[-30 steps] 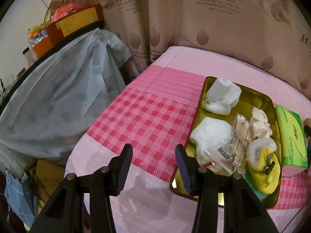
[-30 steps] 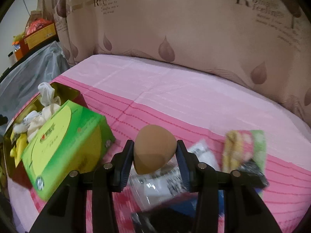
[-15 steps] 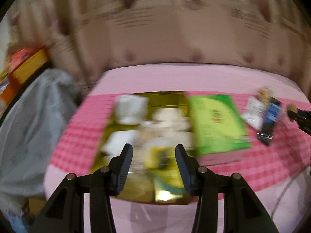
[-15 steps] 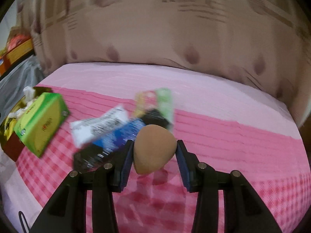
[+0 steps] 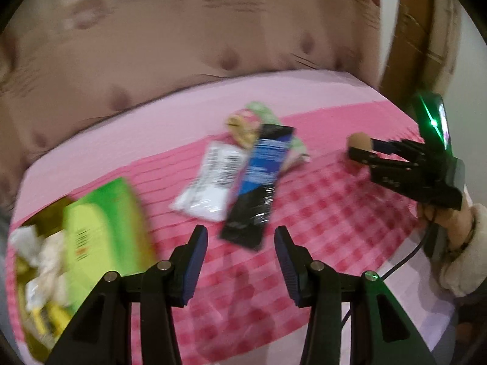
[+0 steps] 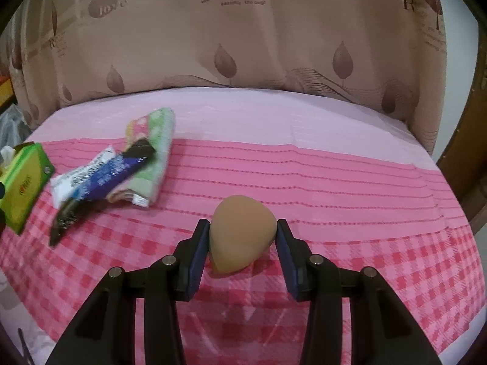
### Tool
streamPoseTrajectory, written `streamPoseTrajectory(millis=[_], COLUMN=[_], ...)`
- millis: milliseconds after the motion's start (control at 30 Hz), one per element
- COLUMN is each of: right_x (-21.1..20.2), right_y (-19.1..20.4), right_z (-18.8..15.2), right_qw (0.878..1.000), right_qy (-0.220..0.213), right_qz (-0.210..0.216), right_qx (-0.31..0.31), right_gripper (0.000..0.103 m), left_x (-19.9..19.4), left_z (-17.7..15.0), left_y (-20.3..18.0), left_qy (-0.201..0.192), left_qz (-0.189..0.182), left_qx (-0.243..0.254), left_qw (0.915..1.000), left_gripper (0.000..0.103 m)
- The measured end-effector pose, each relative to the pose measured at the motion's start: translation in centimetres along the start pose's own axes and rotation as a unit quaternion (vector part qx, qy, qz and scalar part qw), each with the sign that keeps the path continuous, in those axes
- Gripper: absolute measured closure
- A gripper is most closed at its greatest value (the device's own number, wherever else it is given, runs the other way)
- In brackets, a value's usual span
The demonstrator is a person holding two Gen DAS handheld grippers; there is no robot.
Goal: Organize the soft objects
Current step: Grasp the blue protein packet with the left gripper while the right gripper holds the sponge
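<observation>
While clamped in the right tool (image 6: pixel 243 240), tan teardrop makeup sponge (image 6: pixel 242 238) hangs over pink checked bed cover (image 6: pixel 365 261), blunt end up; gold tray (image 5: pixel 36 346) lies far left, nearer the left tool (image 5: pixel 241 243), spread apart and empty.

On the bed (image 6: pixel 304 127), the sponge (image 6: pixel 242 237) sits between the right gripper's (image 6: pixel 243 245) pads, near the front edge. Toward the left edge lies a folded cloth (image 6: pixel 155 140) with a dark packet (image 6: pixel 106 179) across it and a pale packet (image 6: pixel 76 179) beside that. The tissue box (image 6: pixel 22 179) stands at the left edge, a tray (image 5: pixel 36 328) just beyond it
</observation>
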State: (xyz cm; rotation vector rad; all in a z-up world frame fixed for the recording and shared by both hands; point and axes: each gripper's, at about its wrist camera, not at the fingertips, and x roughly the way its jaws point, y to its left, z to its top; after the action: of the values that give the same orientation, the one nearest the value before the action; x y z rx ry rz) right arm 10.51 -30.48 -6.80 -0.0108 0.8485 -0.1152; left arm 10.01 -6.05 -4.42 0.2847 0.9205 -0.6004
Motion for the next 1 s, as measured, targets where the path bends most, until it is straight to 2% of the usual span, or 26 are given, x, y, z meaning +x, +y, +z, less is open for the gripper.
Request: streamPoseTrajectory(millis=[133, 467, 533, 700, 1000], right_x=[0.6, 1.0, 1.0, 1.2, 1.5], right_y=[-0.6, -1.1, -1.1, -1.3, -1.3], right_z=[-0.3, -0.4, -0.4, -0.5, -0.5], right_qw=[1.000, 0.999, 0.999, 0.999, 0.998], right_qy=[0.010, 0.021, 0.022, 0.026, 0.036], right_qz=[0.004, 0.019, 0.021, 0.027, 0.035], right_qx=[0.013, 0.024, 0.027, 0.032, 0.032], right_gripper=[0.063, 0.063, 0.062, 0.062, 0.062], left_x=[3.3, 8.4, 8.8, 9.0, 9.0], left_z=[1.6, 4.1, 4.6, 5.2, 4.9], left_y=[-1.8, -1.8, -1.6, -1.3, -3.0], left_qy=[0.021, 0.050, 0.048, 0.039, 0.045], left_qz=[-0.025, -0.012, 0.000, -0.007, -0.008], left_qx=[0.011, 0.007, 0.003, -0.013, -0.006], left_qw=[0.9994, 0.9986, 0.9988, 0.9991, 0.9990], left_gripper=[0.056, 0.056, 0.056, 0.056, 0.057])
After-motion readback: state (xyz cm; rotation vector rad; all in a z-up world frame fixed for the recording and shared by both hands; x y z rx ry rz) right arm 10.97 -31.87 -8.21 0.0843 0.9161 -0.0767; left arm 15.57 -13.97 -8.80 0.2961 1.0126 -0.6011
